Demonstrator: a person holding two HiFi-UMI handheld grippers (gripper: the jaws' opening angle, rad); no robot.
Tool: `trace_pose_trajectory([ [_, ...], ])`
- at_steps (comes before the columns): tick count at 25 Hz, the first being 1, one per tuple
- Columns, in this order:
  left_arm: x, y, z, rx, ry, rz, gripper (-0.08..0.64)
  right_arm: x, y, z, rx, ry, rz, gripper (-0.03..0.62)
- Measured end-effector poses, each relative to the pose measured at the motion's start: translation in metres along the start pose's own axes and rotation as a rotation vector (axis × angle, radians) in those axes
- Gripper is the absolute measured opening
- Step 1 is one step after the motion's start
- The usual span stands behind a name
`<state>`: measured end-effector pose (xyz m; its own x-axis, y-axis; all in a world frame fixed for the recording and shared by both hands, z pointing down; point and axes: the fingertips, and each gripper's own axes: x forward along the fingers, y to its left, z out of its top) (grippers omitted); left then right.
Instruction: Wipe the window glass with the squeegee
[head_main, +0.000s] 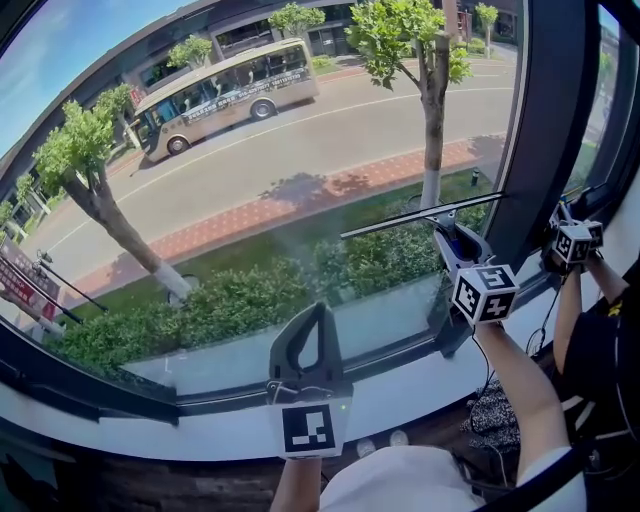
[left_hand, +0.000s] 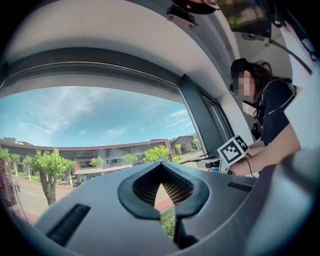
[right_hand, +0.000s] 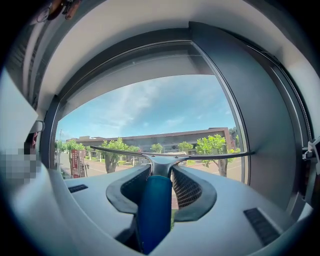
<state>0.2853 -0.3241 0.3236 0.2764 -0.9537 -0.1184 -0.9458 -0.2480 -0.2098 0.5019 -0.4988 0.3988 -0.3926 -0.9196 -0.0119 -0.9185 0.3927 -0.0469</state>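
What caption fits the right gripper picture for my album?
Right gripper shut on a blue-handled squeegee, its blade held across the window glass, trees outside.

The right tongs hold the squeegee against the window glass at three o'clock; left tongs at six.

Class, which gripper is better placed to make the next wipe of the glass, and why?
Right: the right gripper is shut on the squeegee, blade up by the glass. The left gripper is shut on nothing.
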Motion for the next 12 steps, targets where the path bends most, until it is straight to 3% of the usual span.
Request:
trace_pose_trajectory([
  [12,0.001,-0.002,-0.004,0.006,0.027,0.004,0.002,-0.002,-0.001,-0.038,0.004,0.059,0.013,0.137],
])
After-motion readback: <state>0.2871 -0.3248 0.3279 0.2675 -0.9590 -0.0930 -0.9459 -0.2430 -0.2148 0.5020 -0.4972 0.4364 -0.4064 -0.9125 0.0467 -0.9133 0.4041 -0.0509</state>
